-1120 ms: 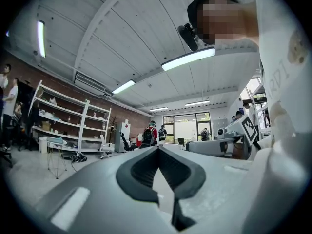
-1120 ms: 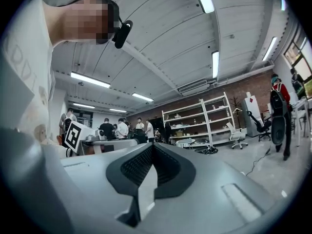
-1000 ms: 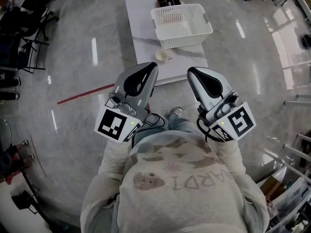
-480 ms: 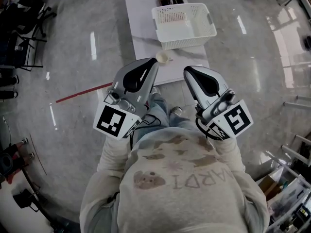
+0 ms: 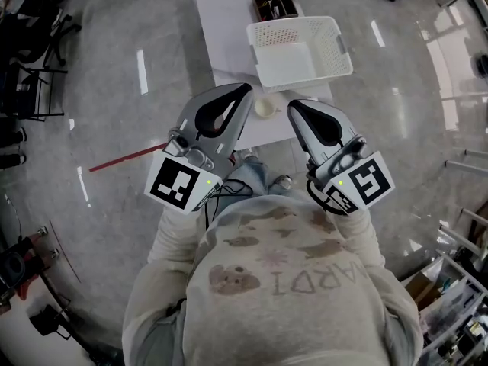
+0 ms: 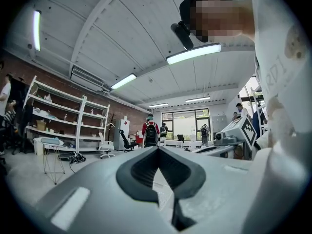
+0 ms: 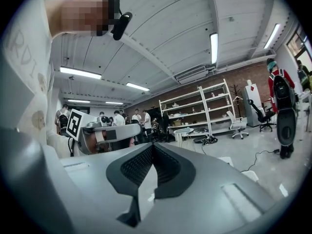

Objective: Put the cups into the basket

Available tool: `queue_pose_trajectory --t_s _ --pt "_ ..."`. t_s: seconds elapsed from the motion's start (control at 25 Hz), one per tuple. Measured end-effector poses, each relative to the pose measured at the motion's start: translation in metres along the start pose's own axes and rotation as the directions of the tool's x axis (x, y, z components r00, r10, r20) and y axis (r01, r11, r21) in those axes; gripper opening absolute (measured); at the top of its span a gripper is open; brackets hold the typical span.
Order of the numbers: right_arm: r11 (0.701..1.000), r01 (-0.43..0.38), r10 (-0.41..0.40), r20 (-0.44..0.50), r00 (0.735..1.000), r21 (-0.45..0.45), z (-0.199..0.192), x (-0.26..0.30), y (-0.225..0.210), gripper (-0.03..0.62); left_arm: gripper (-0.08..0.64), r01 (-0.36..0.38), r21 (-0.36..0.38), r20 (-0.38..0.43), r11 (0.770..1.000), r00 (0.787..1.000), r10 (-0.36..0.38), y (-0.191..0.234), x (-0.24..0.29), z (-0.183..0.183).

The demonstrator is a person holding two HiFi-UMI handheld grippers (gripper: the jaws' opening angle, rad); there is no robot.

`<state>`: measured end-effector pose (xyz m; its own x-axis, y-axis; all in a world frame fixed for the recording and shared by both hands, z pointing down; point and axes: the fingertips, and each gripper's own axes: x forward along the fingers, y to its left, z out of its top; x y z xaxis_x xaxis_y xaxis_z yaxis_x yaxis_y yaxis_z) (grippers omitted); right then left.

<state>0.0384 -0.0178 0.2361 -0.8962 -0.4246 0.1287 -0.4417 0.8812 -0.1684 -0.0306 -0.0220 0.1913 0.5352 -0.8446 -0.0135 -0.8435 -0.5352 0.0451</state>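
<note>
Only the head view shows the cup [image 5: 264, 107] near the basket [image 5: 301, 48]. The left gripper [image 5: 244, 90] and right gripper [image 5: 293, 107] (both pressed together, empty) flank it, closer than before.

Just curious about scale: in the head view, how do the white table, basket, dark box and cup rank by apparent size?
1. white table
2. basket
3. dark box
4. cup

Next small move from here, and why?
Probably open the right gripper and lower it toward the cup. It and the left gripper are both shut and empty, and the cup stands on the table near its front edge, outside the basket.
</note>
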Motion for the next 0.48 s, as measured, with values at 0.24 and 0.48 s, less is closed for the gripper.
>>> queue_pose_trajectory --t_s 0.24,0.48 --pt "0.999 0.035 -0.034 -0.078 0.996 0.014 -0.022 0.051 -0.021 0.028 0.0 0.065 -0.013 -0.018 0.998 0.998 -0.065 0.044 0.014 -0.014" --pt "0.998 0.054 -0.047 -0.219 0.975 0.027 -0.078 0.083 -0.039 0.028 0.0 0.116 -0.043 -0.037 0.992 0.992 -0.117 0.064 0.027 -0.043"
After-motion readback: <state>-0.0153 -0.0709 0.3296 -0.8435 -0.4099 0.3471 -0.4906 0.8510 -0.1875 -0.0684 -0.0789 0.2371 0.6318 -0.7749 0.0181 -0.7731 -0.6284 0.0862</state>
